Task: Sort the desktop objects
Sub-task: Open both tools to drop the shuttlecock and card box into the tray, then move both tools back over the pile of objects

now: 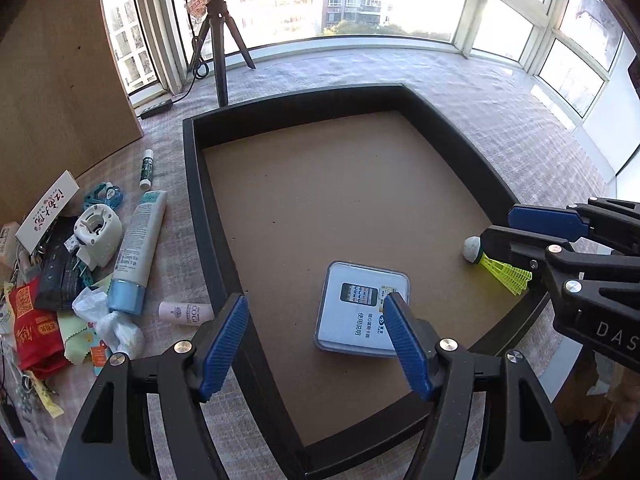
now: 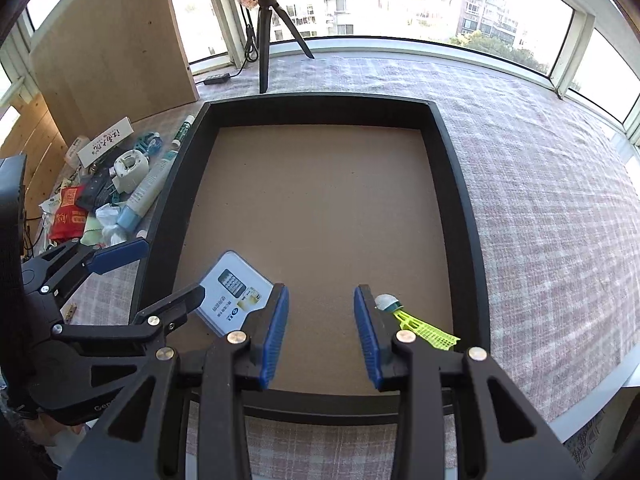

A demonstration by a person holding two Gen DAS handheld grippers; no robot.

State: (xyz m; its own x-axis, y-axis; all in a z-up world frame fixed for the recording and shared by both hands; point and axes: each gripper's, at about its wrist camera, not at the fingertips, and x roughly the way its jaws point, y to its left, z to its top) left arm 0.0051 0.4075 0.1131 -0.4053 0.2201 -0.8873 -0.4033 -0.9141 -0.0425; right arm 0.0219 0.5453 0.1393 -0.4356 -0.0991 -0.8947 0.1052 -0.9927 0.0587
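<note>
**Two items in tray, pile still to sort**

Left claw spread, empty; card case under its right pad. Right claw half-spread, empty; shuttlecock just right of it. Both lie in tray. Next: swing left to clutter pile, take toothpaste tube across its width. Plaid cloth, bay windows, tripod behind.

"COGI" stands on the small pink bottle at lower left; "DAS" on the black gripper body at right edge.
</note>
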